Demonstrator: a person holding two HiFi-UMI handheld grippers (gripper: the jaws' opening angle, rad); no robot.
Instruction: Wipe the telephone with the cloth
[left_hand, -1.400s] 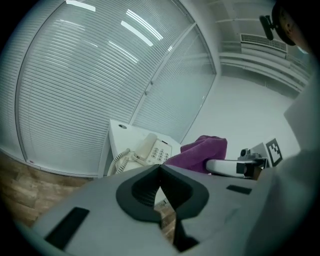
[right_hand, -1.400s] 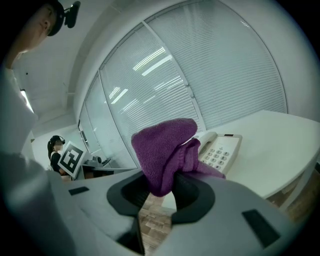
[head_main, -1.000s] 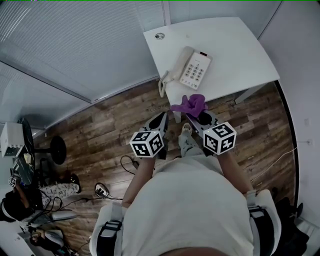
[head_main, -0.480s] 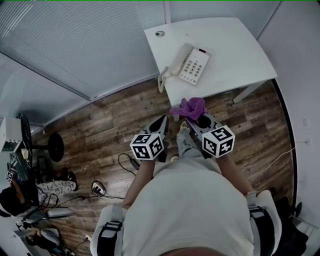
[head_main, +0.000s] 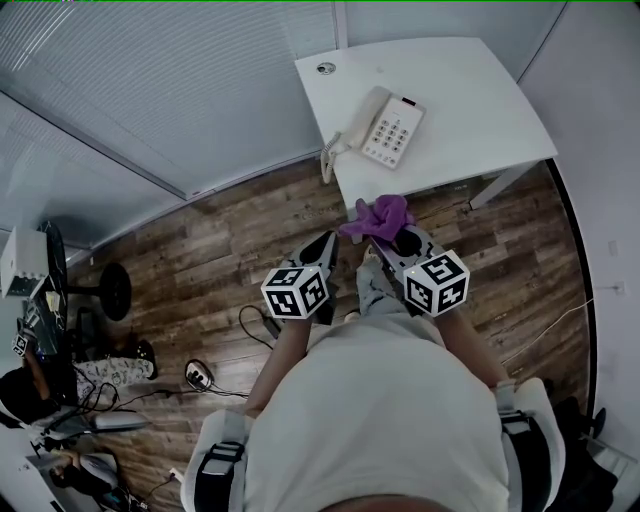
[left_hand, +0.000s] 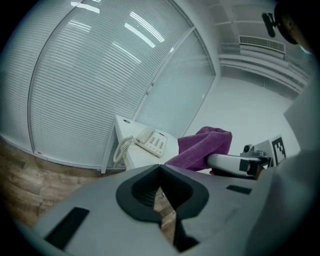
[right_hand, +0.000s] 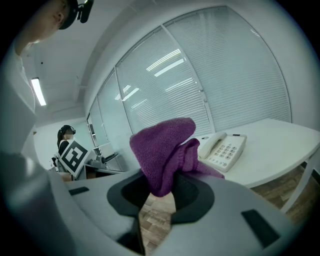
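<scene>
Right gripper (head_main: 388, 236) clamps purple cloth (head_main: 378, 214), left gripper (head_main: 325, 242) shut, empty. Reach up-frame, sweep cloth flat across the telephone (head_main: 386, 128)

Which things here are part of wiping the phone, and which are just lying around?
For the job: purple cloth, clamped in the right gripper; telephone on the white table.
Just lying about: cables on the wooden floor; black stool. Left gripper is shut, empty.
</scene>
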